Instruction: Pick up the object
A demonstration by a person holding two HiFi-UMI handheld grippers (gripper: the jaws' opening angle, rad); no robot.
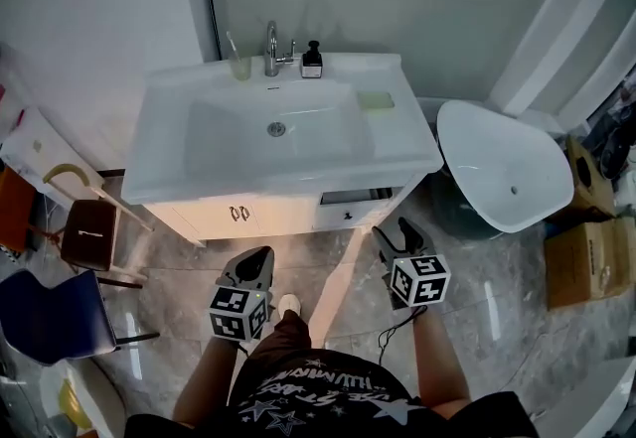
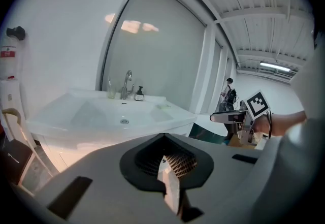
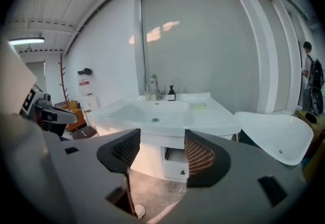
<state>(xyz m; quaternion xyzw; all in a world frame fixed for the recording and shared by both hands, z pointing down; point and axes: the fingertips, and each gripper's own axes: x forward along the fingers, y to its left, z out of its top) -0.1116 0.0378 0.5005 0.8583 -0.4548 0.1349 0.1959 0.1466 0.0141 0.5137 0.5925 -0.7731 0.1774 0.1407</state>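
A white vanity sink (image 1: 397, 143) stands ahead of me. On its back rim are a chrome faucet (image 1: 271, 49), a dark soap bottle (image 1: 312, 60) and a cup with a toothbrush (image 1: 239, 64). A pale green bar (image 1: 376, 100) lies on the right side of the counter. Both grippers hang low in front of the cabinet, well short of these items. My left gripper (image 1: 260, 257) (image 2: 170, 164) is shut with nothing in it. My right gripper (image 1: 395, 232) (image 3: 161, 154) is open and empty, and the sink (image 3: 155, 111) shows between its jaws.
A white basin (image 1: 502, 163) leans at the vanity's right, with cardboard boxes (image 1: 586, 257) beyond it. A brown stool (image 1: 89, 232) and a blue chair (image 1: 50, 312) stand at the left. One vanity drawer (image 1: 356, 196) is slightly ajar. A person (image 3: 310, 65) stands far off.
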